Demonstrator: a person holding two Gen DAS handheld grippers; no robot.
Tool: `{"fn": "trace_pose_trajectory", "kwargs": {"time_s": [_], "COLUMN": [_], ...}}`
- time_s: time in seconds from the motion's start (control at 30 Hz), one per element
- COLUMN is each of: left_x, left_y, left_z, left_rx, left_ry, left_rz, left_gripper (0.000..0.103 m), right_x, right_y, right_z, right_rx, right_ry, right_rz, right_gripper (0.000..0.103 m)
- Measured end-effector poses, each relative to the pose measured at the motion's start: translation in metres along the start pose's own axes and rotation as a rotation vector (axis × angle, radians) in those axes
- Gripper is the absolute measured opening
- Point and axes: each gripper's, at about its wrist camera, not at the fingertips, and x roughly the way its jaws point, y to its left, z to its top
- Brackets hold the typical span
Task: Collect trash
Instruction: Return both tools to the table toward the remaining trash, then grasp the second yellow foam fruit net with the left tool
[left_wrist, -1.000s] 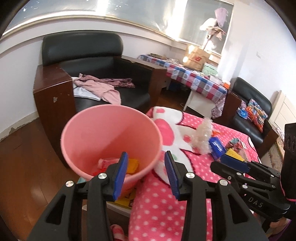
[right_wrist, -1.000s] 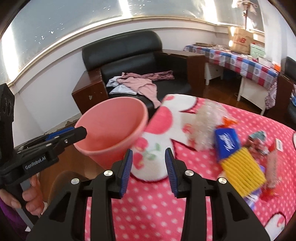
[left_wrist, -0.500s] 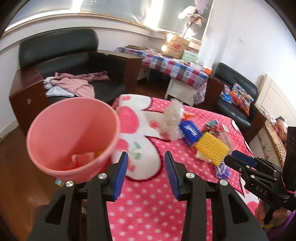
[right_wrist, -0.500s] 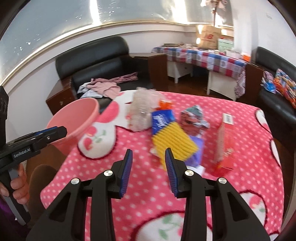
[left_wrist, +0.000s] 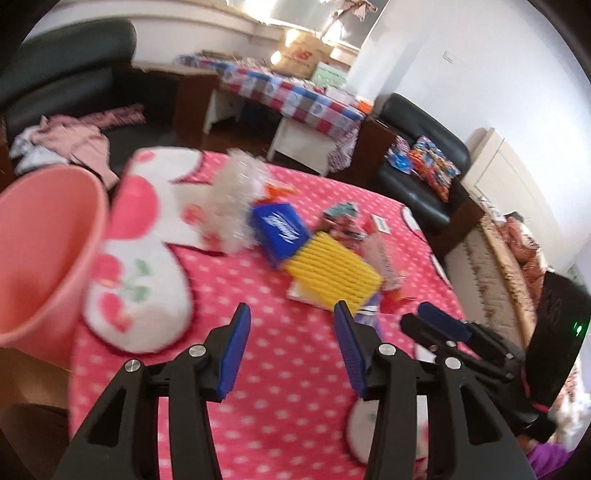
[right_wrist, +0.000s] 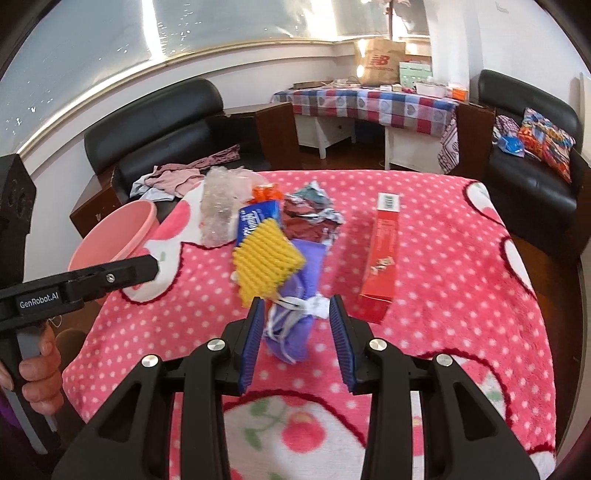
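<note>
A pink bucket (left_wrist: 44, 236) stands at the table's left edge; it also shows in the right wrist view (right_wrist: 110, 236). Trash lies on the pink dotted cloth (right_wrist: 443, 295): a yellow ribbed pack (right_wrist: 266, 258), a blue packet (right_wrist: 255, 218), crumpled clear plastic (right_wrist: 218, 206), a crumpled wrapper (right_wrist: 310, 218), a red box (right_wrist: 382, 258) and a purple bag with white strings (right_wrist: 295, 317). My right gripper (right_wrist: 295, 332) is open, its jaws on either side of the purple bag's near end. My left gripper (left_wrist: 291, 339) is open and empty above the cloth, short of the yellow pack (left_wrist: 332, 273).
A black armchair with clothes (right_wrist: 177, 147) stands behind the bucket. A checked-cloth table (right_wrist: 369, 103) and a second black chair (right_wrist: 532, 155) stand farther back. The table's right edge drops to a wooden floor (right_wrist: 546, 258).
Both grippers swung right, away from the bucket toward the trash pile. The right gripper moved in over the purple bag. Both stayed open.
</note>
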Motion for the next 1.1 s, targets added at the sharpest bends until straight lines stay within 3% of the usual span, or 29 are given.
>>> {"fn": "trace_pose_trajectory", "kwargs": {"time_s": [0.17, 0.43, 0.53, 0.63, 0.7, 0.9, 1.1], "left_x": [0.028, 0.071, 0.083, 0.089, 0.090, 0.072, 0.041], "left_y": [-0.016, -0.030, -0.027, -0.025, -0.026, -0.030, -0.029], "left_z": [0.000, 0.003, 0.004, 0.005, 0.003, 0.003, -0.001], "left_rx": [-0.035, -0.085, -0.122, -0.133, -0.123, -0.064, 0.022], "left_ry": [0.054, 0.112, 0.132, 0.137, 0.135, 0.090, 0.030], "left_rz": [-0.048, -0.025, -0.032, -0.037, -0.036, -0.016, 0.056], "left_gripper": [0.046, 0.045, 0.041, 0.022, 0.011, 0.008, 0.008], "right_x": [0.000, 0.001, 0.004, 0.006, 0.008, 0.009, 0.010], "right_y": [-0.013, -0.028, -0.033, -0.036, -0.037, -0.035, -0.022], "right_z": [-0.004, -0.008, -0.009, -0.011, -0.011, -0.008, 0.001], "right_rx": [0.013, 0.021, 0.026, 0.031, 0.035, 0.035, 0.012], "right_ry": [0.003, 0.009, 0.014, 0.020, 0.023, 0.018, -0.005], "right_rz": [-0.010, -0.009, -0.007, -0.002, 0.003, 0.021, 0.044], "right_gripper": [0.037, 0.037, 0.037, 0.037, 0.037, 0.037, 0.037]}}
